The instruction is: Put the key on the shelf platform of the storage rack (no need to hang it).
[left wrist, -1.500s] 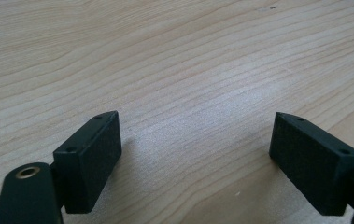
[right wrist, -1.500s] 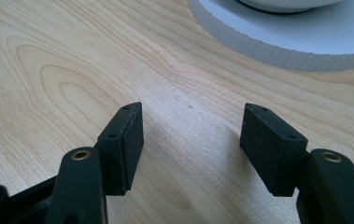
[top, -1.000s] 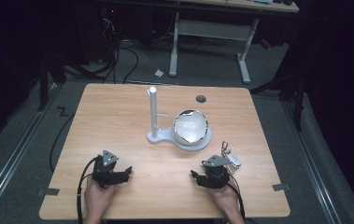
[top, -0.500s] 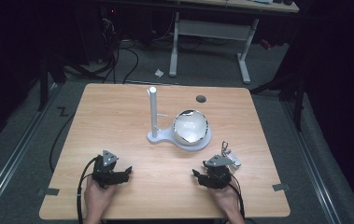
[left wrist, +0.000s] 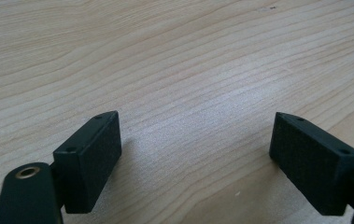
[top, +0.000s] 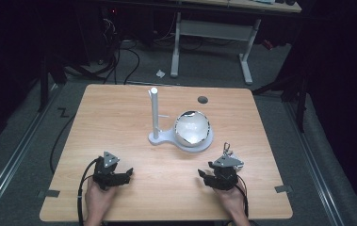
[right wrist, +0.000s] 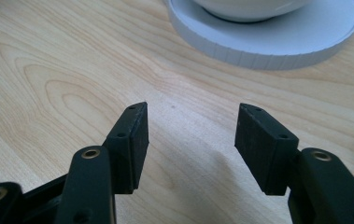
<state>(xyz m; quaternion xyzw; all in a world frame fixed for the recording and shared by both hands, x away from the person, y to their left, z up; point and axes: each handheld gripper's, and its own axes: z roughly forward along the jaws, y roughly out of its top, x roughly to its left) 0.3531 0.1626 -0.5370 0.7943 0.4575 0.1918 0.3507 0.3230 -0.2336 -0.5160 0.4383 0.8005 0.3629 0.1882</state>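
A white stand (top: 154,113) with an upright post rises mid-table. Its round base (top: 203,146) carries a shiny bowl (top: 192,127). My left gripper (top: 128,174) rests near the front edge at the left, jaws pointing right. It is open wide over bare wood (left wrist: 195,116), with nothing between the jaws. At the front right, my right gripper (top: 204,177) is also open and empty (right wrist: 192,107), aimed at the white base (right wrist: 268,42) a short way ahead. The bowl's underside (right wrist: 249,5) shows at the top of the right gripper view.
A small metal key ring (top: 226,149) lies on the wooden table (top: 119,108) just behind the right gripper. A dark round hole (top: 202,99) sits near the table's far edge. Desk legs and cables stand on the floor beyond.
The right gripper has shifted very slightly at the front right. The left gripper, stand and bowl have stayed put.
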